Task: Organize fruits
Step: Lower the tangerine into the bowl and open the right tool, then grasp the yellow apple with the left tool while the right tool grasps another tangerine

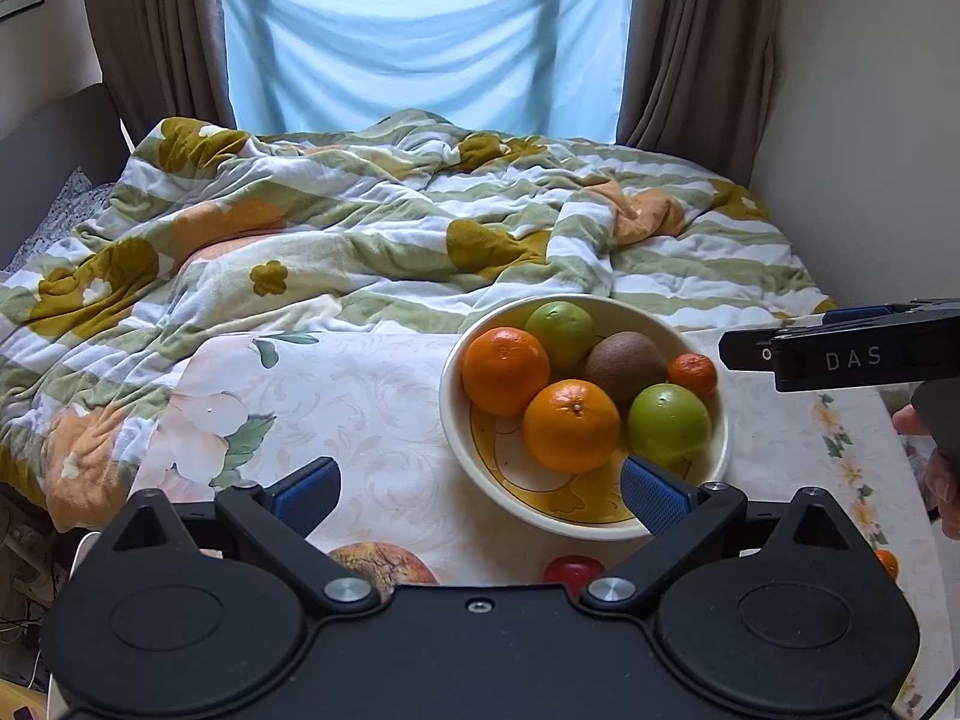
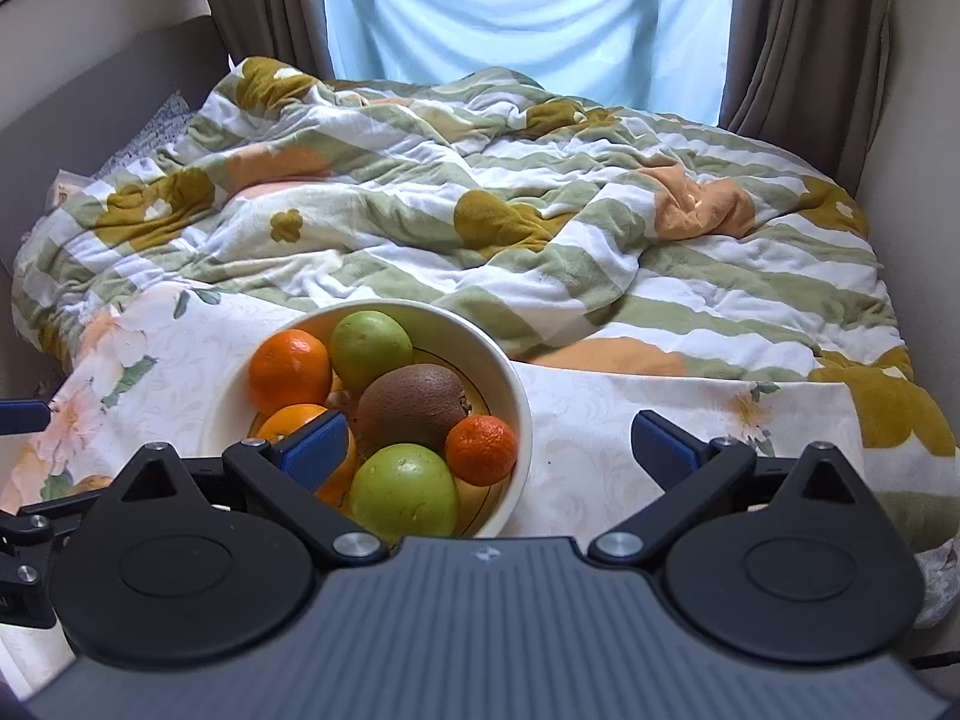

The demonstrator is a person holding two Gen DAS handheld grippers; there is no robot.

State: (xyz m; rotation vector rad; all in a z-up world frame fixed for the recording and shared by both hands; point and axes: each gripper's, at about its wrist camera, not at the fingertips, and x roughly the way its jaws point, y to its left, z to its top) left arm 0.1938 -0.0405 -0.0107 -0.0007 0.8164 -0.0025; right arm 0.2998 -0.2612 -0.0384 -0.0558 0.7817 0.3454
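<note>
Sitting near the far edge of the floral-cloth-covered table (image 1: pixel 372 396), just where the rumpled green-and-white striped quilt (image 1: pixel 372 228) begins, the cream ceramic bowl (image 1: pixel 456 420) already carries two oranges, two green apples, a brown kiwi (image 2: pixel 411 405) and a small tangerine (image 2: pixel 481 450), heaped close together. The heap looks like the largest risk: another fruit dropped on top could roll the tangerine over the rim and onto the soft quilt. Next, the bowl itself could be nudged toward that far edge if a finger clips its wall. The left gripper (image 1: pixel 480 495) stands wide apart and empty over the bowl's near rim; the right gripper (image 2: pixel 489 450) is likewise spread, holding nothing. At the near edge, a mottled pomegranate (image 1: pixel 384 564) and a small red fruit (image 1: pixel 573 570) lie half hidden under the left gripper, easy to knock off unseen.
</note>
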